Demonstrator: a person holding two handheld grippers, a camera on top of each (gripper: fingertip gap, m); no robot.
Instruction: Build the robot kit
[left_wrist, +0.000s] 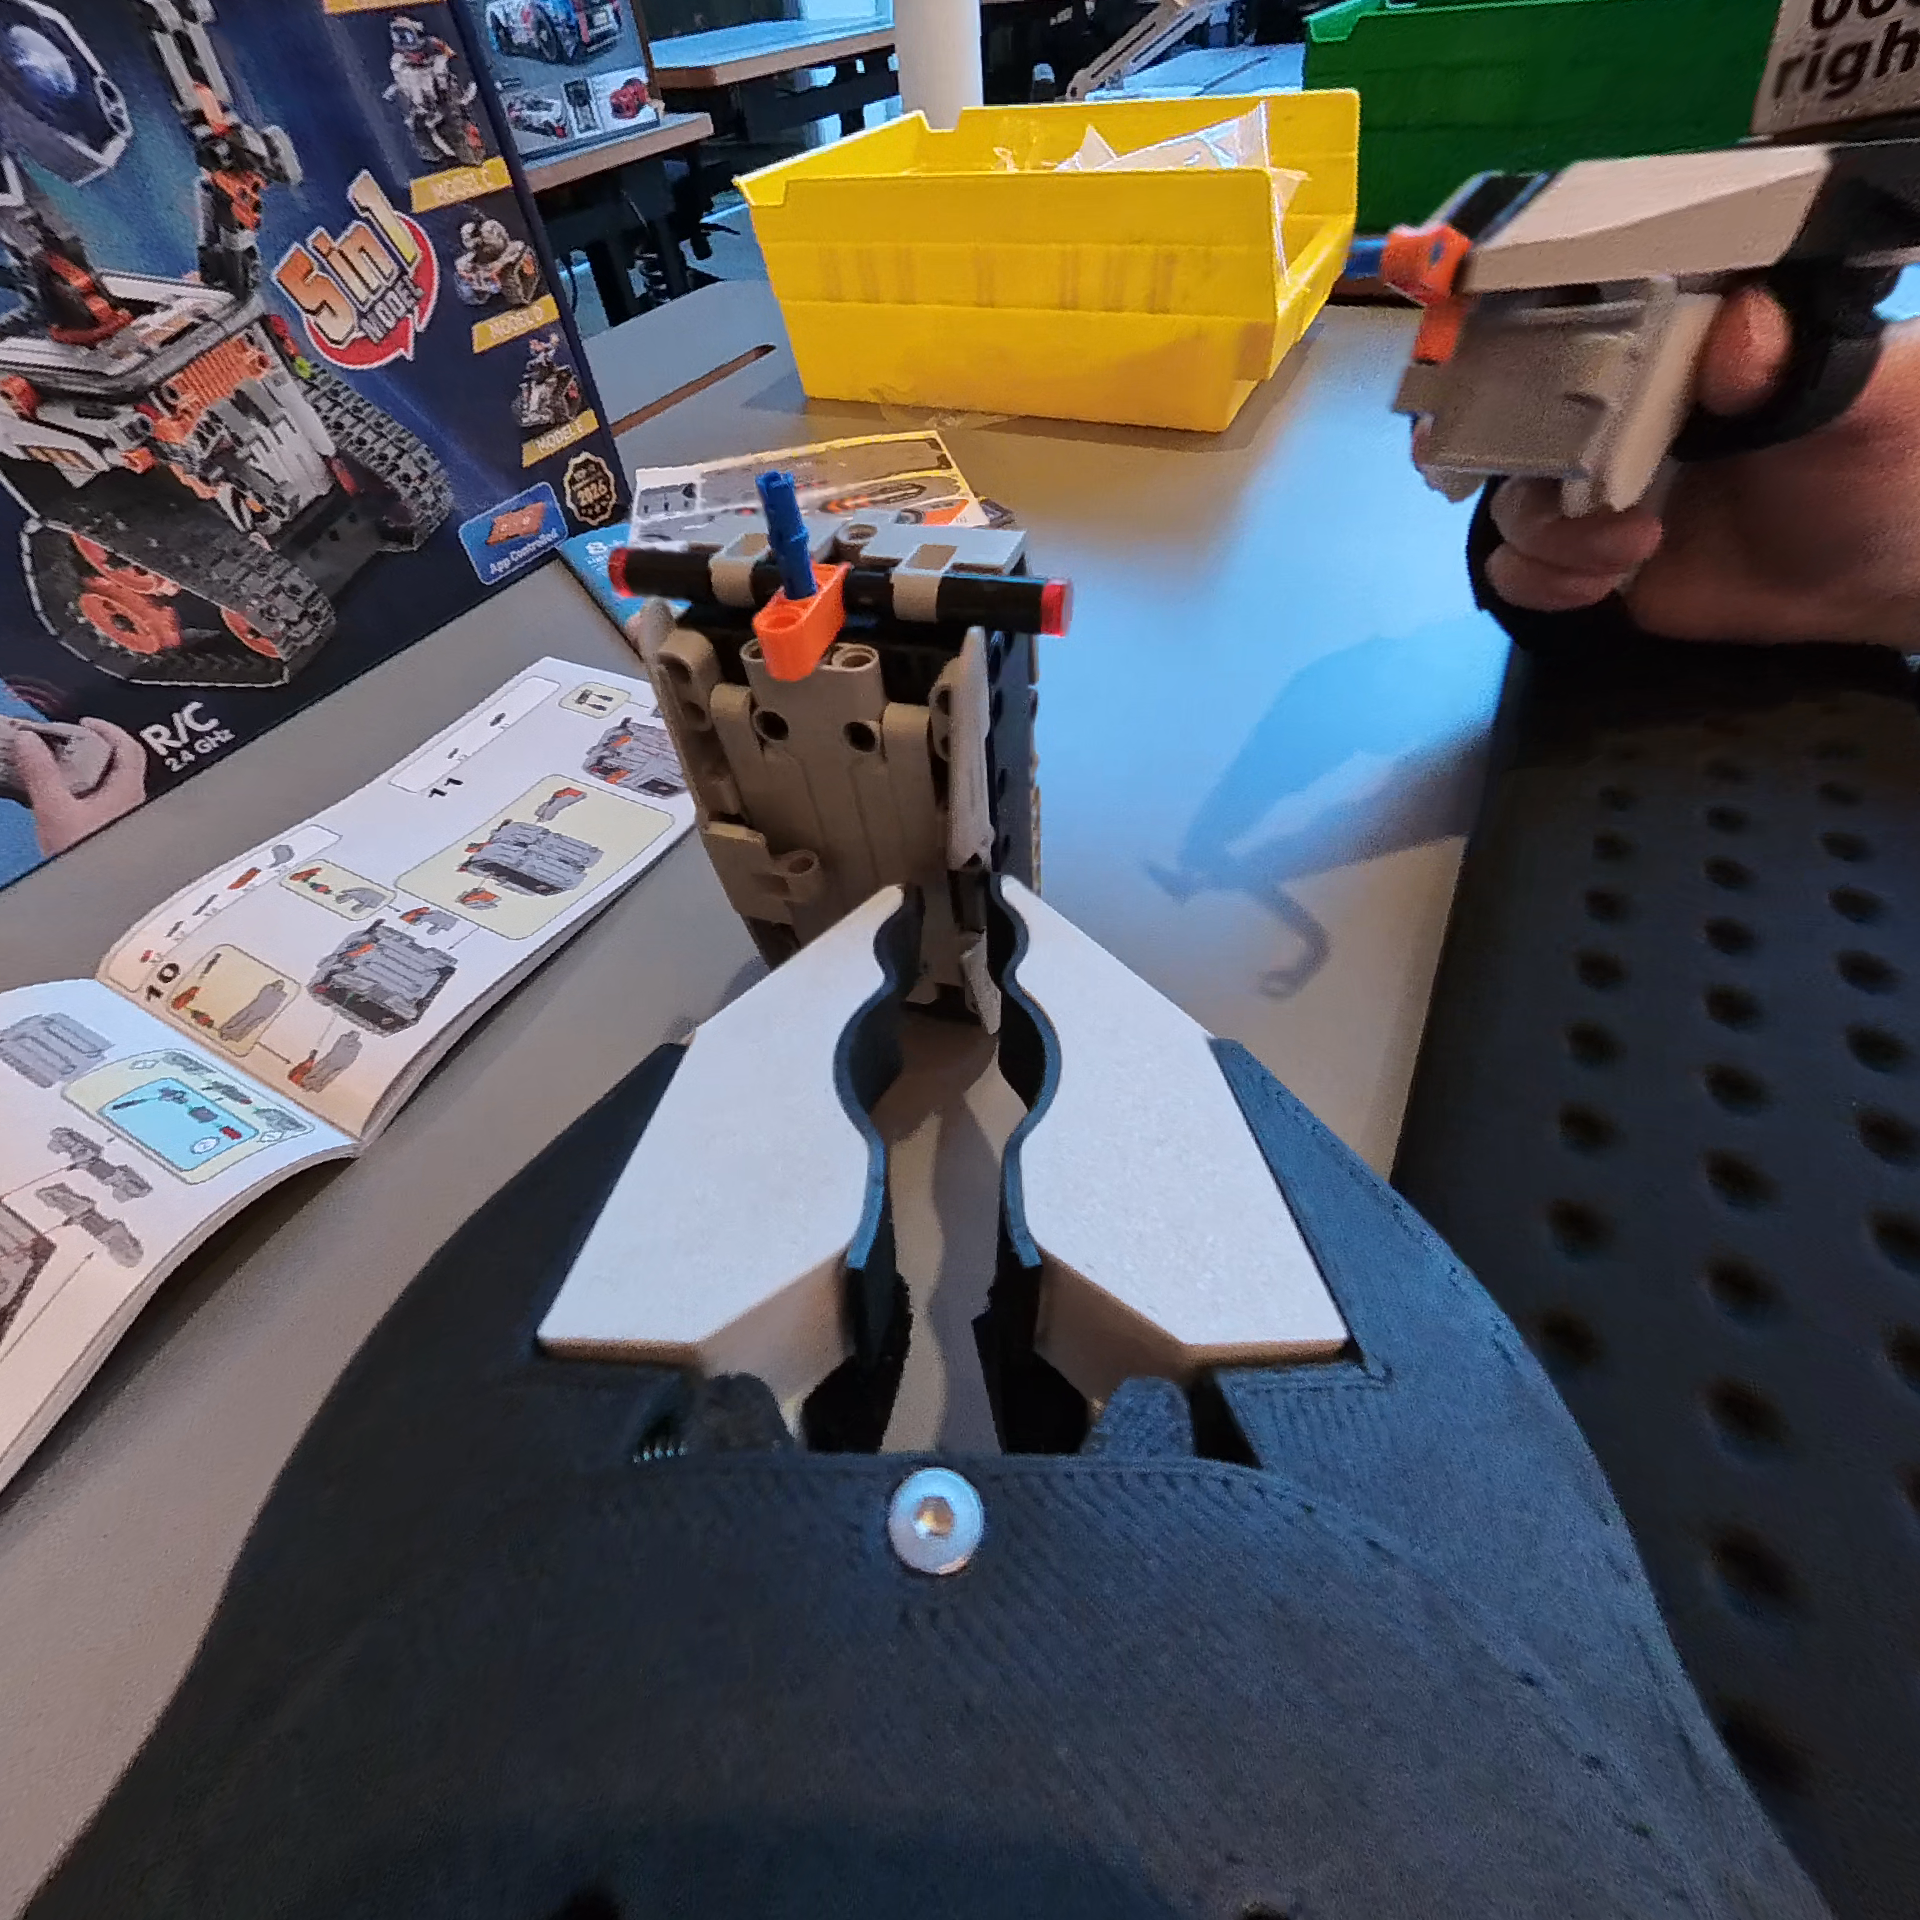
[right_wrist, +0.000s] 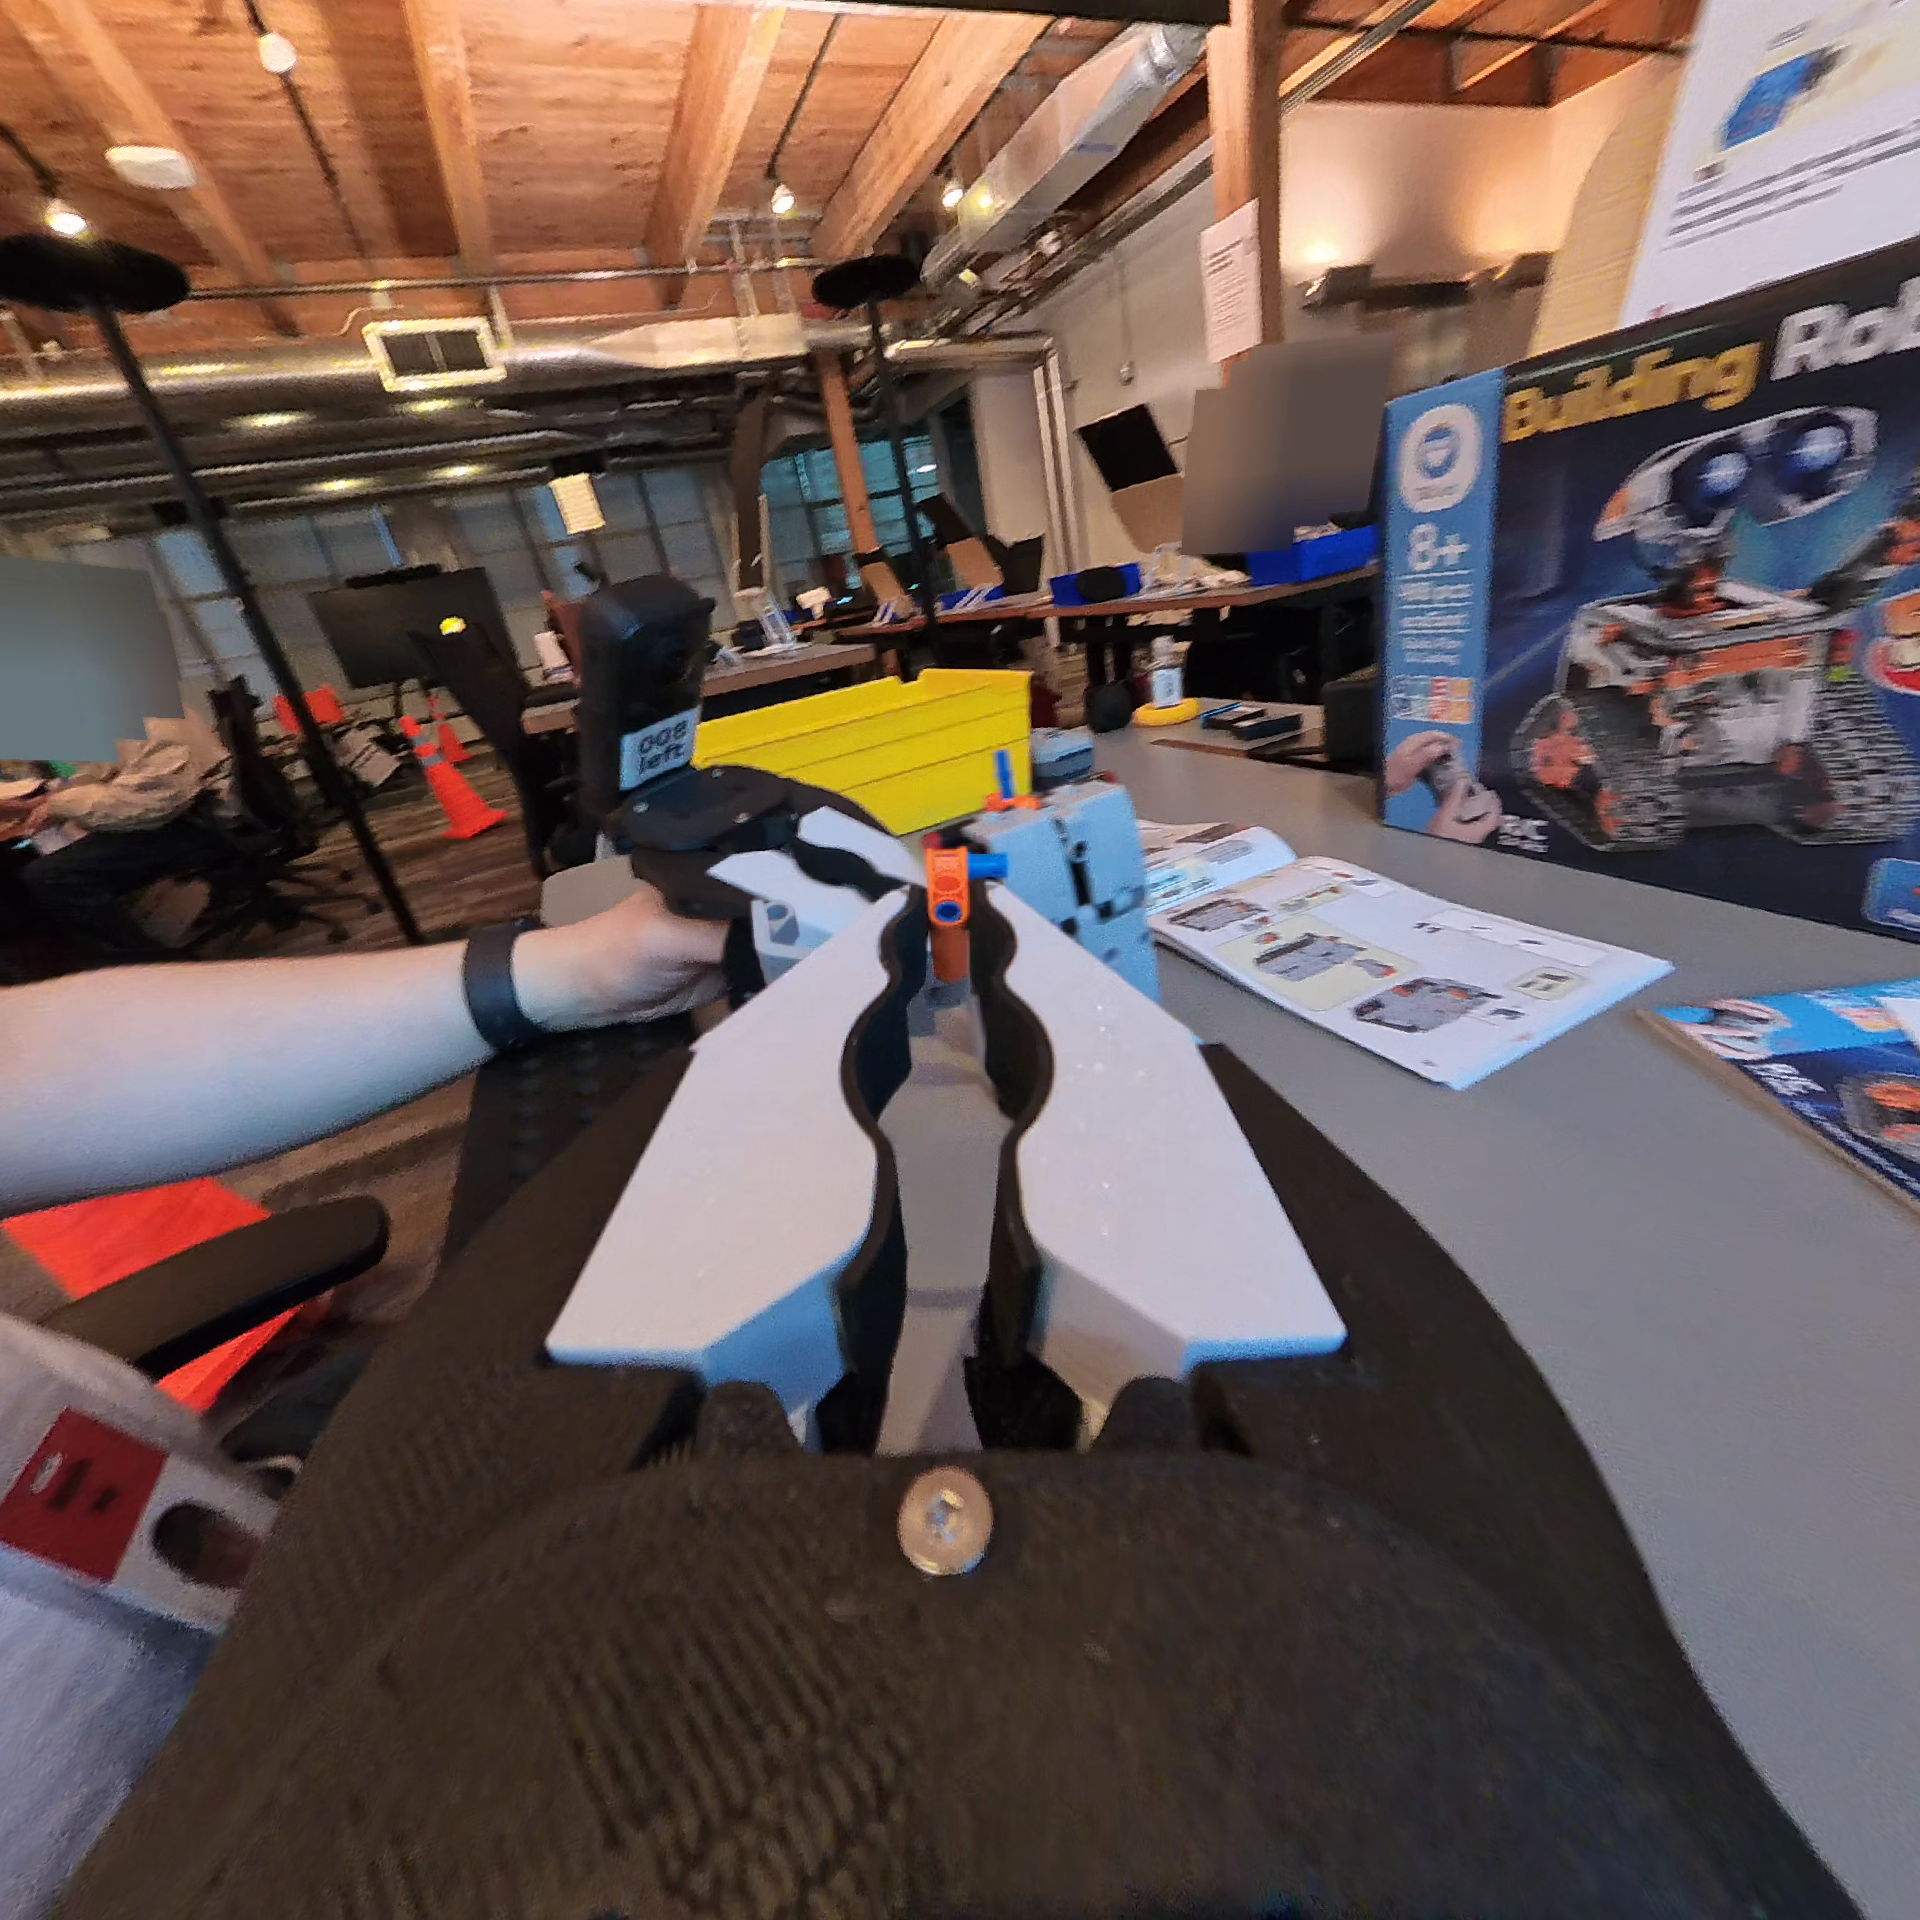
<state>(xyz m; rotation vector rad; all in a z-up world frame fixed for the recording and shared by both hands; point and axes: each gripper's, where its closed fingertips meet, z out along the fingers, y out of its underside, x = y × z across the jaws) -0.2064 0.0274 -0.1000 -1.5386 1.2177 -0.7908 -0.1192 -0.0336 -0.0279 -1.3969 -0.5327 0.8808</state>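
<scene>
My left gripper (left_wrist: 951, 914) is shut on the lower end of a grey brick assembly (left_wrist: 831, 748) and holds it upright over the grey table (left_wrist: 1195, 675). On top of the assembly sit a black axle (left_wrist: 935, 597) with red ends, an orange connector (left_wrist: 800, 621) and a blue pin (left_wrist: 784, 530). My right gripper (right_wrist: 948, 940) is shut on a small orange piece (right_wrist: 948, 894) with a blue pin in it, just in front of the assembly (right_wrist: 1081, 873). In the left wrist view the right gripper (left_wrist: 1455, 301) is up at the right, apart from the assembly.
An open instruction booklet (left_wrist: 343, 914) lies left of the assembly, with the kit's box (left_wrist: 208, 312) standing behind it. A yellow bin (left_wrist: 1039, 312) and a green bin (left_wrist: 1538, 104) stand at the back. A black perforated mat (left_wrist: 1714, 1143) lies at the right.
</scene>
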